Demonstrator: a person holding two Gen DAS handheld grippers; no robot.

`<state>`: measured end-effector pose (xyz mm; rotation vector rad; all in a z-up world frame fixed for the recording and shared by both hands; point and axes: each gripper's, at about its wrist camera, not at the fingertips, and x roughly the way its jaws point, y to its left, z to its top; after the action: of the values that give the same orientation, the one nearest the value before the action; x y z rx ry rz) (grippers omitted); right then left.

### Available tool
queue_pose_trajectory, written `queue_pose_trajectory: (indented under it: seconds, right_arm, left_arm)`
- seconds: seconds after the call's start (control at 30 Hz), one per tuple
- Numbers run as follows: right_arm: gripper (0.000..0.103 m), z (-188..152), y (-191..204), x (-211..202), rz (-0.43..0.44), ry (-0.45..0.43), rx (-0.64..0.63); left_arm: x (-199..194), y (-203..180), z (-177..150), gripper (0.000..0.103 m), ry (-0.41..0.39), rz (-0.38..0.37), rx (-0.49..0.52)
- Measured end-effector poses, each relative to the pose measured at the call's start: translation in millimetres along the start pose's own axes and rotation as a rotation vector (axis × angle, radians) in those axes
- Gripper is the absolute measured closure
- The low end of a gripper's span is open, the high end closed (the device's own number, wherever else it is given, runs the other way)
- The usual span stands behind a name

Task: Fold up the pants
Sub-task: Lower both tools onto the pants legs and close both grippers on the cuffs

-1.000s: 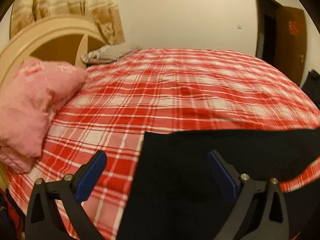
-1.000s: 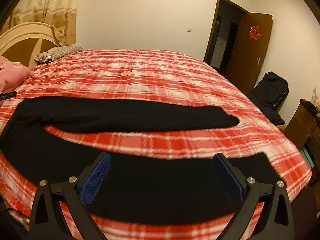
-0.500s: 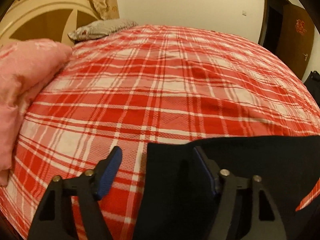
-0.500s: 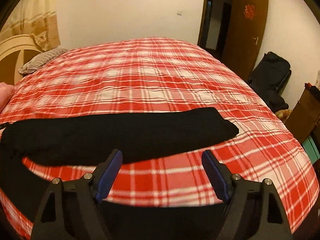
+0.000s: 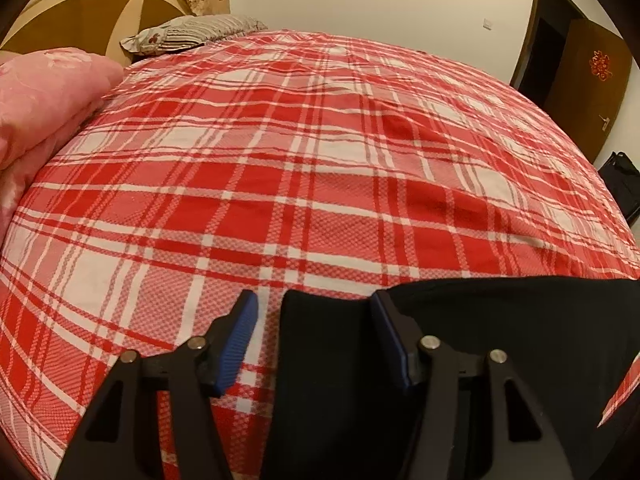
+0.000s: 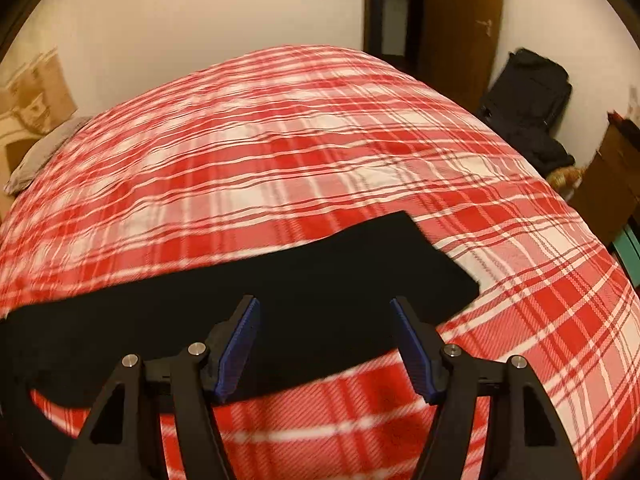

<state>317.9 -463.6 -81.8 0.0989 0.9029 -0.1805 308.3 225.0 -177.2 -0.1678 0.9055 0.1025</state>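
Nearest the left wrist camera, the left gripper (image 5: 314, 312) points down at a corner of the black pants (image 5: 500, 320), its blue-padded jaws closing with the edge of the cloth between them; the left pad stands over bare bedspread and the right pad over the dark fabric, and neither visibly presses the cloth yet. On the other side, the right gripper (image 6: 324, 318) hangs over one pant leg (image 6: 312, 280), its jaws also closing, spread to either side of the fabric with a clear gap (whether the tips touch the cloth cannot be told). That leg lies flat across the red-and-white plaid bedspread (image 5: 320, 160), its cuff end pointing toward the right of the right wrist view, and a second dark band of the garment curves away at the lower left of that view. Farther off in the left wrist view, a pink quilt (image 5: 44, 104) is heaped at the left edge of the bed, with a striped pillow (image 5: 192, 32) beyond it against the curved headboard (image 5: 80, 8). Past the bed's far side stand a brown door (image 6: 464, 28) and a black bag (image 6: 524, 100) by the wall.
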Motion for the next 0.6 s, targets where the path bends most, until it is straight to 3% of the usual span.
queue_pose_trajectory:
  seconds: [0.07,0.27,0.6]
  right_arm:
    - [0.035,11,-10,10,-0.024,0.010,0.020]
    - [0.035,41,-34,39,-0.108,0.020,0.018]
    - [0.035,69,-63,101,-0.102,0.123,0.061]
  left_arm:
    - [-1,-3,-1,0.053,-0.007,-0.013,0.015]
    - [2,-10,-3,0.054,0.006,-0.010,0.047]
    - [5,-9,-4,0.052,0.016,-0.025,0.037]
